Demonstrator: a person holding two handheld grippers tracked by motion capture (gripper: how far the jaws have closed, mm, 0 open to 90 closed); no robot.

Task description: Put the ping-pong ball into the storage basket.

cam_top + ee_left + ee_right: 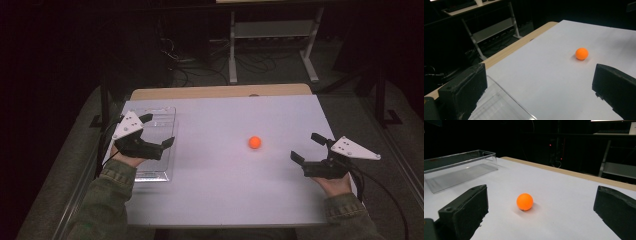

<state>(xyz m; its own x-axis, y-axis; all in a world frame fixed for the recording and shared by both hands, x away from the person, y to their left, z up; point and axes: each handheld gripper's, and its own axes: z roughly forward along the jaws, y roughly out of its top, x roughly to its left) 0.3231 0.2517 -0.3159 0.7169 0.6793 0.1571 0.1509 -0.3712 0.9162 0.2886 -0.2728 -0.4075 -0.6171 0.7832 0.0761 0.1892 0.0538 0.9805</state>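
An orange ball [255, 142] lies on the white table sheet [225, 170], right of centre. A clear plastic box [160, 120] stands at the left side of the sheet. My left gripper [156, 130] hovers over that box, open, with nothing between its jaws. My right gripper [307, 147] is open too, held to the right of the ball and pointing at it. In the right gripper view the ball [524, 201] sits between the two jaws but farther off, untouched, with the clear box [459, 168] beyond at the left. The left gripper view has the ball [582, 53] far ahead.
The table's wooden far edge [220, 92] shows beyond the sheet. Behind it, on the dark floor, stand a white metal rack [272, 35] and loose cables [195, 65]. A black stand [102, 110] rises at the table's left side.
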